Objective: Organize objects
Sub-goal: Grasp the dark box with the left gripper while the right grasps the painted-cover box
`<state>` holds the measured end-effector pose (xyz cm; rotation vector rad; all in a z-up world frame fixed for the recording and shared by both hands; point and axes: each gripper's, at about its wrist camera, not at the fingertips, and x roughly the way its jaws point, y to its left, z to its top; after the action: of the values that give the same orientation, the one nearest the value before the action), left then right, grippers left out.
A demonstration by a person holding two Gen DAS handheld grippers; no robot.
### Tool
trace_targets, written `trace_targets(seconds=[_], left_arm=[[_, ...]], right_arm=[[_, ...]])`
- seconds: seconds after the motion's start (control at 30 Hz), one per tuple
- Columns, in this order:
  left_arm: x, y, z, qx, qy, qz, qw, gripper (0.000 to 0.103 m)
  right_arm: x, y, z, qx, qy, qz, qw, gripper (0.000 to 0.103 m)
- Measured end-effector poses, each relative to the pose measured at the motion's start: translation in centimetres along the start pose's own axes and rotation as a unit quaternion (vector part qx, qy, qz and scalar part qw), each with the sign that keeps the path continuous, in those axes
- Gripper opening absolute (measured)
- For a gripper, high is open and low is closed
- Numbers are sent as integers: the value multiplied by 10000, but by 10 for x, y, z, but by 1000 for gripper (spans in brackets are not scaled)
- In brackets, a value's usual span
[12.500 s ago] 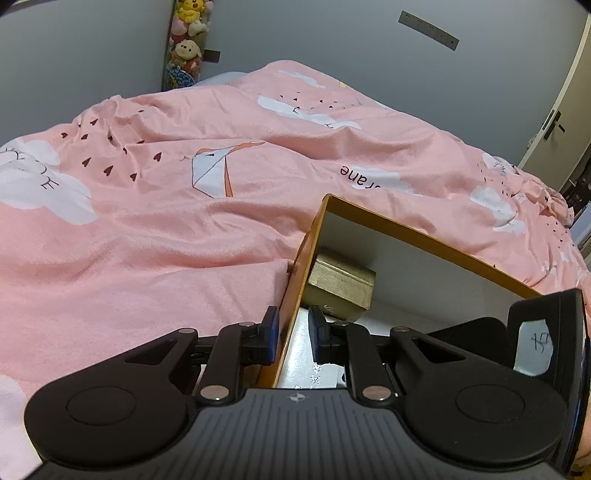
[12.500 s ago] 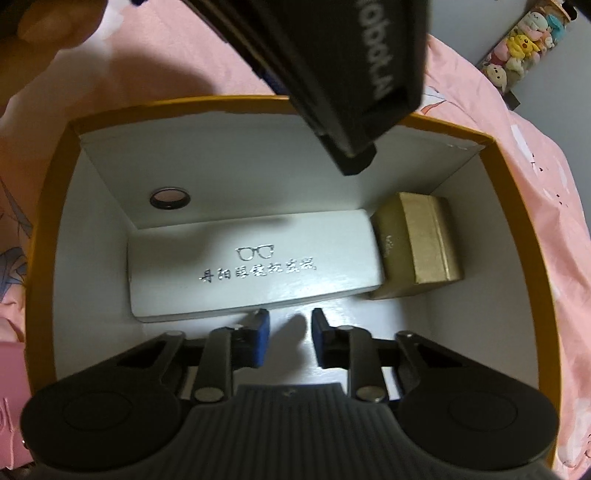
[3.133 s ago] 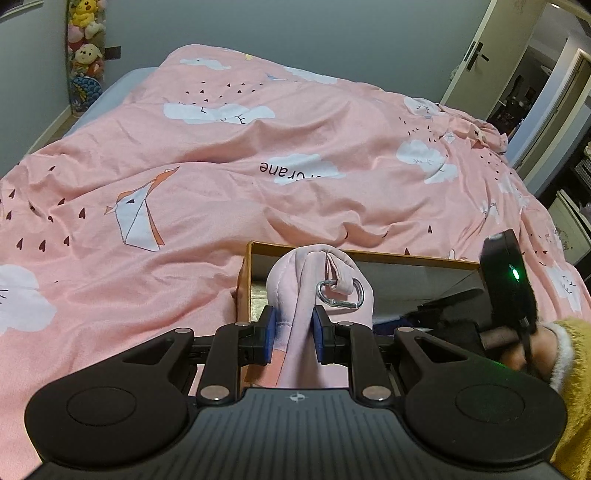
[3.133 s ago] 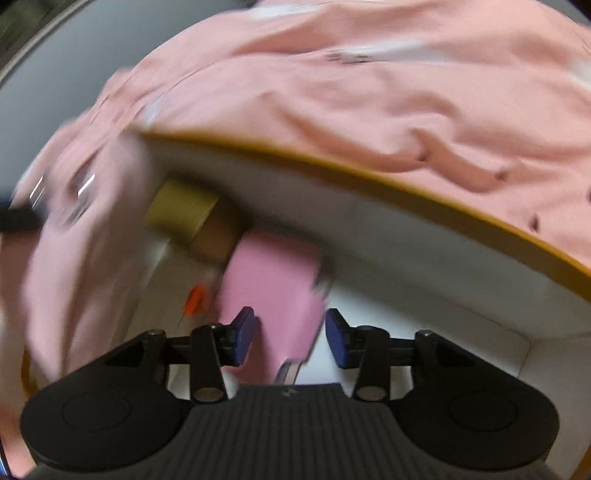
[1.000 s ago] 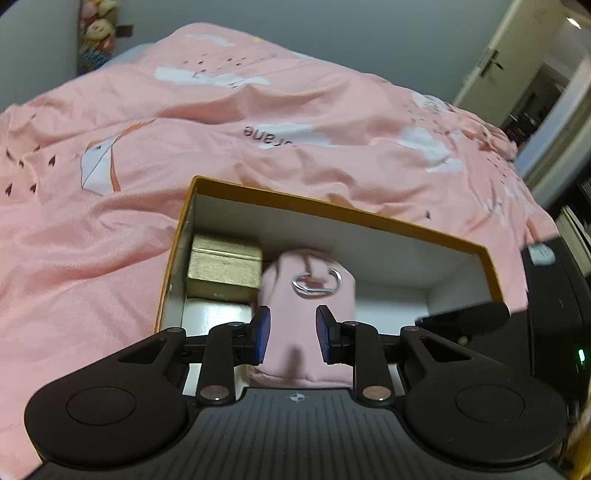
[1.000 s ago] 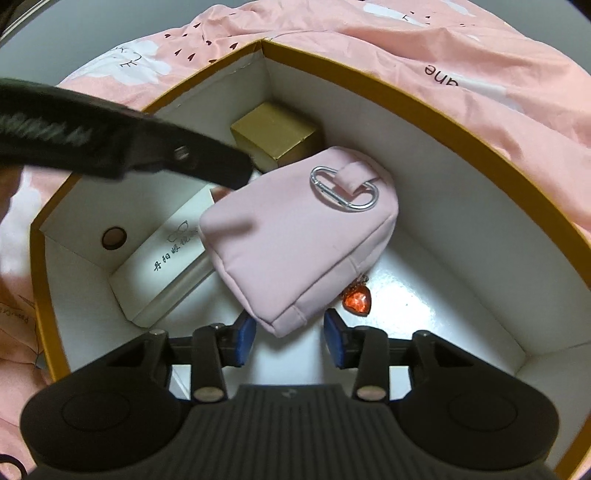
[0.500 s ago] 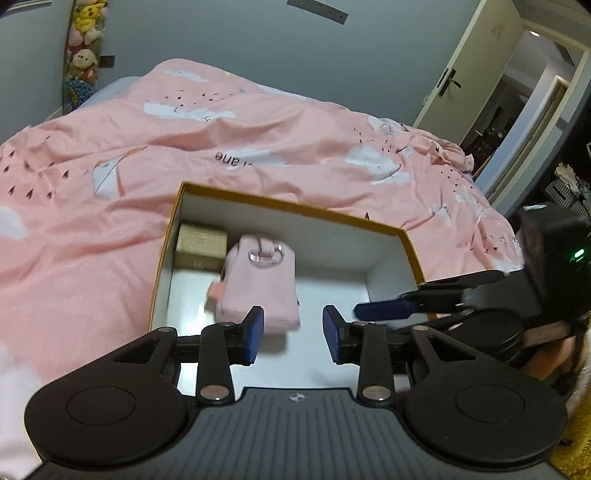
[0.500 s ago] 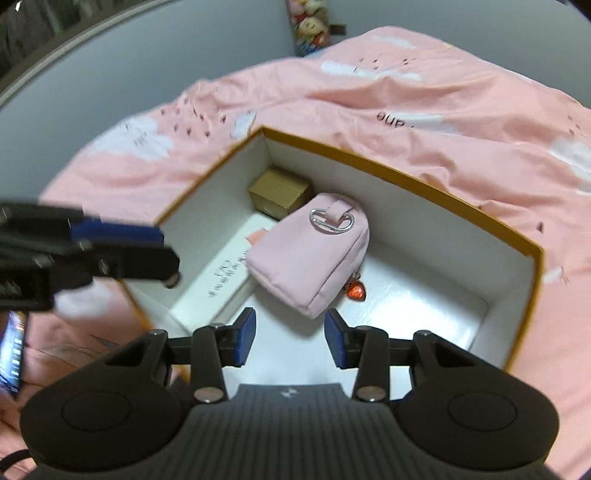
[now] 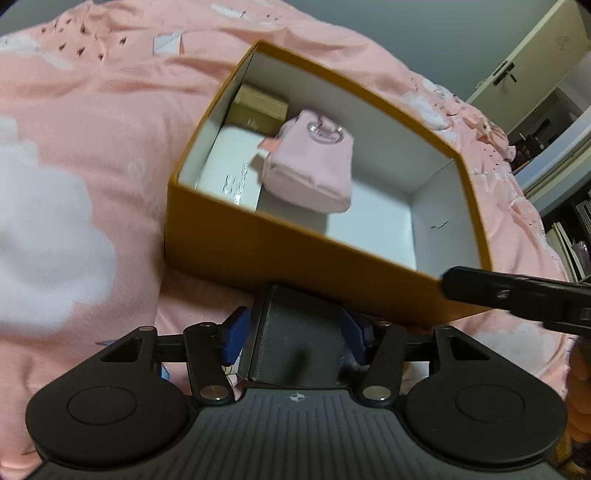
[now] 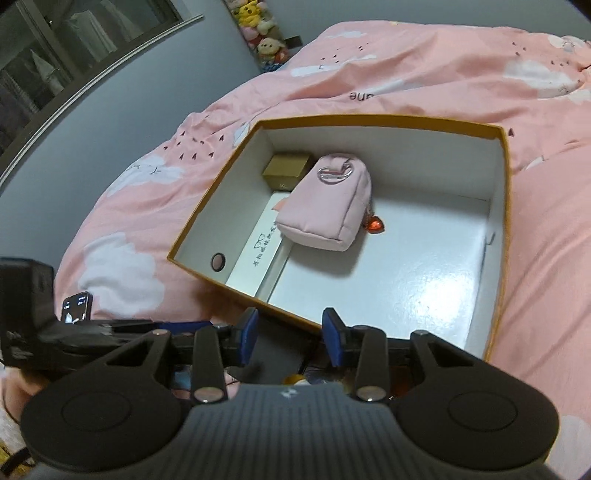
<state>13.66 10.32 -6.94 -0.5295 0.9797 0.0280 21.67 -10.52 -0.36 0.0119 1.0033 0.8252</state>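
An orange box (image 9: 295,251) with white walls sits on the pink bed cover (image 9: 92,129). Inside it lie a pink pouch (image 9: 314,166) with a metal clip, a gold box (image 9: 258,107) and a white glasses case (image 9: 229,166). My left gripper (image 9: 294,332) hovers in front of the box's near wall. Its jaws are opening, with a dark block (image 9: 295,339) between the blue pads. My right gripper (image 10: 290,336) is open over the near rim of the box (image 10: 502,221), with nothing held. The pouch (image 10: 325,206) has a red heart charm (image 10: 376,224) beside it.
A phone (image 10: 75,306) lies on the cover to the left of the box. Plush toys (image 10: 262,33) hang on the far wall. A door (image 9: 517,66) stands at the far right. Small colourful items lie under the right gripper, unclear.
The left gripper let go of the pink pouch, which now lies in the box. Both grippers pulled back to the box's near side. The left jaws widened around a dark block.
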Motion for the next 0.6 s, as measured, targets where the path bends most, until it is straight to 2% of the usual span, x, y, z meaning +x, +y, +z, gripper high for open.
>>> trace_targets(seconds=[0.2, 0.37, 0.6], left_arm=[[15, 13, -2, -256, 26, 80, 9996, 69], [27, 22, -2, -565, 162, -200, 9981, 72], [49, 29, -1, -794, 399, -281, 9956, 75]], right_arm=[[-2, 7, -10, -16, -17, -241, 9997, 41], [6, 9, -21, -16, 199, -440, 9988, 42], [17, -3, -25, 211, 400, -559, 9974, 42]])
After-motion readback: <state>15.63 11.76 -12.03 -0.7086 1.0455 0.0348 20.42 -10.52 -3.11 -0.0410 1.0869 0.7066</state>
